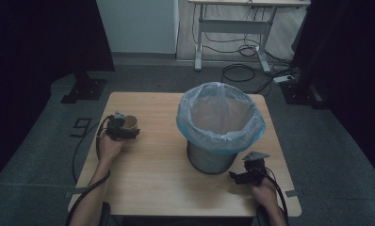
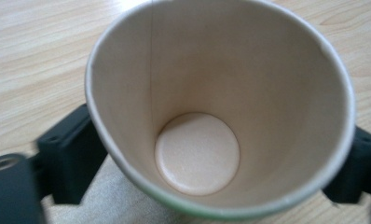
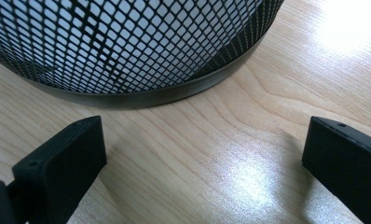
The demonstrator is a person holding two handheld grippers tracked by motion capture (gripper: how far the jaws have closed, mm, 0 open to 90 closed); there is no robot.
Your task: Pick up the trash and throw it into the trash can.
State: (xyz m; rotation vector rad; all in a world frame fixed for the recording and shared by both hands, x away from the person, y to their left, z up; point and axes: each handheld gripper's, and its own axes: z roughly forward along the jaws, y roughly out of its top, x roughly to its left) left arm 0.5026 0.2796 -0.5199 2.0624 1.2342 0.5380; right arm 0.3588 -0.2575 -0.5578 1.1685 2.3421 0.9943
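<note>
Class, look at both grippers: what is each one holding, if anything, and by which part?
The left gripper holds an empty paper cup, its fingers clamping the cup's outer wall on opposite sides. The right gripper holds nothing; it is open beside the mesh bin.

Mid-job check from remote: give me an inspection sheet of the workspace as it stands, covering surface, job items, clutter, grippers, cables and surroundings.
Surface: wooden table, light grain, bare apart from the items below.
Job's things: paper cup, empty, held at the table's left; mesh bin with blue bag liner, upright, right of centre.
Clutter: nothing seen.
Grippers: left gripper has its jaws closed on the cup's sides; right gripper has its jaws wide apart, empty, low over the table just short of the bin's base.
Cables: one trails from each gripper toward the person; loose cords lie on the floor beyond the table.
Surroundings: dim room, grey floor, desk frame behind, dark curtains at both sides.
</note>
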